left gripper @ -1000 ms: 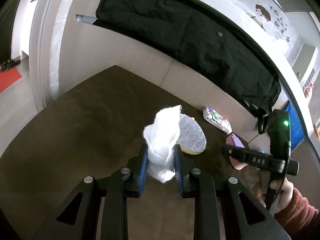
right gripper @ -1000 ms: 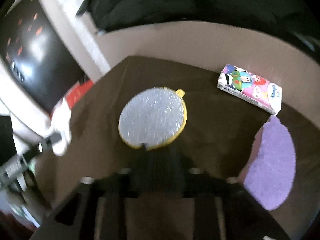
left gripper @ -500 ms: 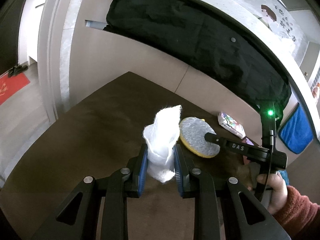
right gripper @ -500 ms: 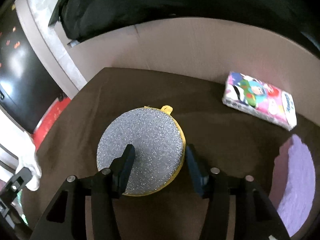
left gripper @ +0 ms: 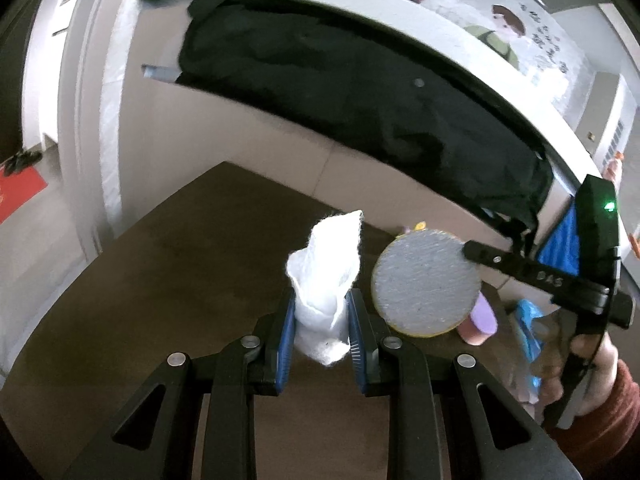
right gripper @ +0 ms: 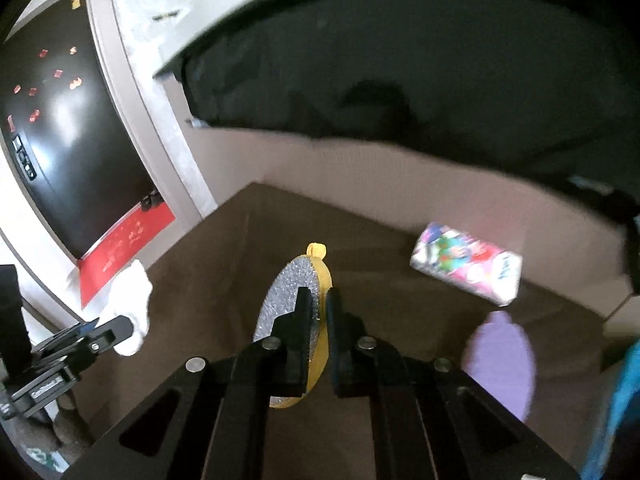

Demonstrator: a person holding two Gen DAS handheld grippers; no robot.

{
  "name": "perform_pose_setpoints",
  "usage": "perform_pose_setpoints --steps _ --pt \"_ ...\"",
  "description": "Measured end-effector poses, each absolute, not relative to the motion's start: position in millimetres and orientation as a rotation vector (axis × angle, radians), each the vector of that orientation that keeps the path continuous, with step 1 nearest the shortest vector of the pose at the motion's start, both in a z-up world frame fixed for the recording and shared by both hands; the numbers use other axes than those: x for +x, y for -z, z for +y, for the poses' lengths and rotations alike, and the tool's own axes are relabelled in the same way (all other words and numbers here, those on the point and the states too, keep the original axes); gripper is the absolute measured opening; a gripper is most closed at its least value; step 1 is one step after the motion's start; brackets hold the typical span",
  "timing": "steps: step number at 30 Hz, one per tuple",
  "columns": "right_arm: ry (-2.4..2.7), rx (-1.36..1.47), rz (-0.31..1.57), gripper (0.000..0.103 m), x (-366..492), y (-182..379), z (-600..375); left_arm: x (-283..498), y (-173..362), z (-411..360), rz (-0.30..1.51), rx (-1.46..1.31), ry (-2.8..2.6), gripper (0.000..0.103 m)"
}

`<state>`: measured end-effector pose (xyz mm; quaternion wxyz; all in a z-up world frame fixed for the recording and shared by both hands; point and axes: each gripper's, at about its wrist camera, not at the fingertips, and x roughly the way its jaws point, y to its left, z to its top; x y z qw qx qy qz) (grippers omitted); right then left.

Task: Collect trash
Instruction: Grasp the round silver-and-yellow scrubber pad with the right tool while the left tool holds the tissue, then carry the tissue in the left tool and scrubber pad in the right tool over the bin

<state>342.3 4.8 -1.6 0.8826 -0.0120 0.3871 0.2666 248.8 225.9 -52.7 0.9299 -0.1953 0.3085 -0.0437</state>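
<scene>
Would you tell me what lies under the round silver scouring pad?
The round silver scouring pad is lifted in the right tongs; bare brown tabletop shows below. Its yellow backing stays mostly hidden.

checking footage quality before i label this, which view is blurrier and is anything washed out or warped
Right wrist view: blurrier, with the tissue pack and purple pad smeared, though the round scrubber in the right gripper stays fairly sharp. Left wrist view: crisper, but the white tissue in the left gripper is overexposed. Both views: fisheye bends the shelf edge and darkens the corners.
</scene>
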Motion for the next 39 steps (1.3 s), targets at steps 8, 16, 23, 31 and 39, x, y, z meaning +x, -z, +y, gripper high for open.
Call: perform_pose_setpoints --steps 8,16,23,31,39 --pt "-0.481 -0.057 0.718 0.006 311.1 -37.5 -42.0 245.3 35.8 187.5 0.624 -0.364 0.166 0.025" --pt "-0.446 -0.147 0.733 0.006 304.4 -25.7 -46.4 243.9 39.1 171.6 0.645 -0.36 0.201 0.025" --pt "-0.53 -0.163 0.786 0.006 299.7 6.9 -19.1 248.5 56.6 178.0 0.687 -0.378 0.19 0.025" --pt "-0.655 -0.14 0.839 0.011 284.3 27.5 7.3 251.0 77.6 188.6 0.736 -0.406 0.18 0.025" --pt "-0.705 -0.122 0.862 0.011 278.0 32.2 21.8 231.3 94.3 196.2 0.802 -0.366 0.182 0.025"
